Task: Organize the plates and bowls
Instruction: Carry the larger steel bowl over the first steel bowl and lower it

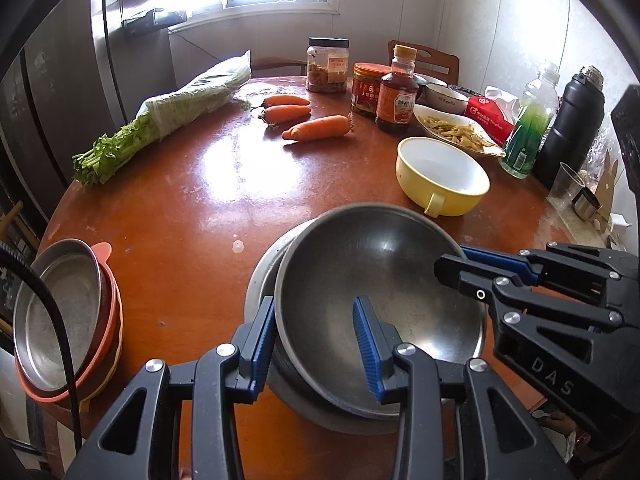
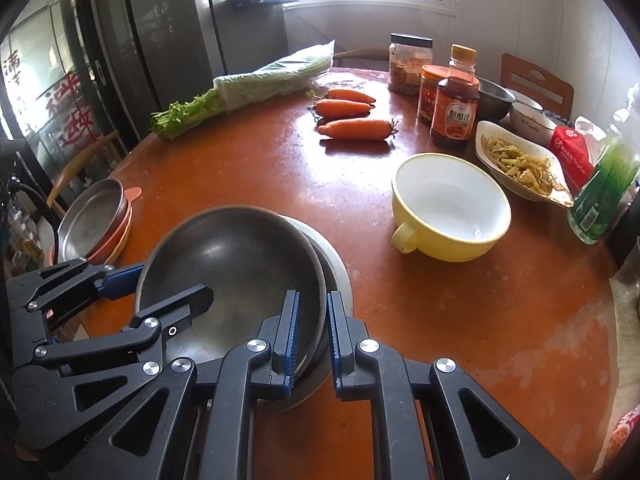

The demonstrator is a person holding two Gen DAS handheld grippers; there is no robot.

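a: steel bowl (image 1: 372, 300), dark inside, sits tilted in a paler metal bowl (image 1: 262, 276) on the brown round table (image 1: 208, 208). state of the tongs?

b: left gripper (image 1: 316, 344) straddles the near-left rim of the steel bowl, one blue pad outside the wall, one inside. a gap shows at the inner pad; i cannot tell whether it is pinching the rim. right gripper (image 2: 312, 336) has its pads drawn close on the bowl's opposite rim, wall between them, pinching it.

a: position of the bowl relative to both?

b: directly between the two, each tool at one side, both angled downward.

a: other crockery?

b: yellow handled bowl (image 1: 442, 176), white inside, beyond the right gripper and apart from the steel bowl. a stack of plates (image 1: 68, 320), metal one on top of orange ones, at the table edge, well out to the left of the left gripper.

a: remainder?

b: three carrots (image 1: 316, 128), wrapped greens (image 1: 168, 116), jars and a sauce bottle (image 1: 396, 96), all far ahead of the tongs.
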